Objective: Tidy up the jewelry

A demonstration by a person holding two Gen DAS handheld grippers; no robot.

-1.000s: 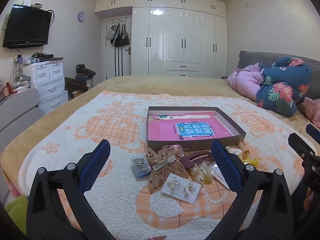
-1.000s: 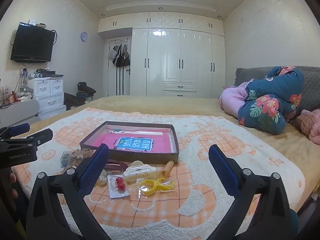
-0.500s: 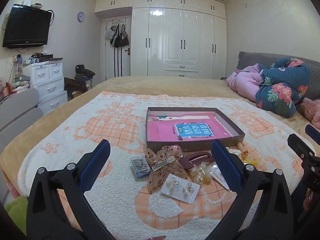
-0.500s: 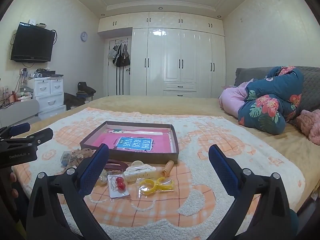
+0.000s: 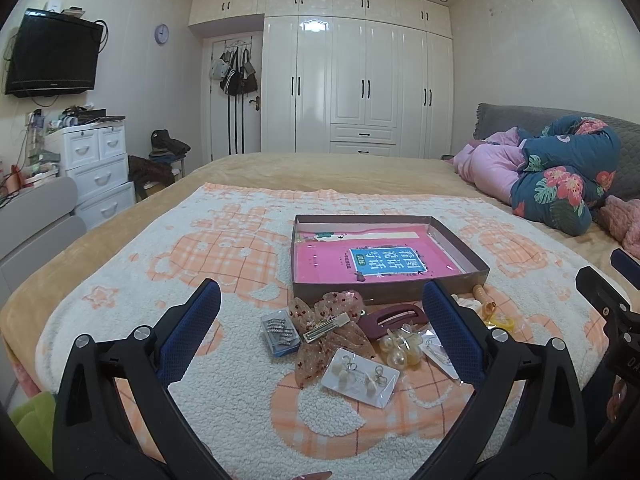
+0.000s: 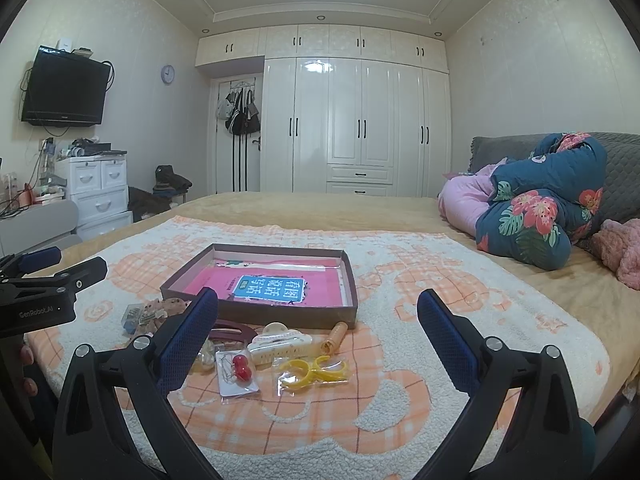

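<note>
Both claws, left gripper (image 5: 320,316) and right gripper (image 6: 318,322), spread wide and empty above the blanket (image 5: 132,292), every trinket, earring card (image 5: 360,376) included, heaped beside the bare box (image 5: 460,246), sorting seemingly unstarted.

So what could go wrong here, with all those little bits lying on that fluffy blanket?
1. The pieces lie crowded and overlapping: the bow clip rests partly on the earring card, so the open left gripper might lift or drag two at once.
2. The cherry packet and yellow packet look slick and flat, so the right gripper could slip off them or pinch the blanket pile.
3. The tray wall could catch a piece carried in low.
</note>
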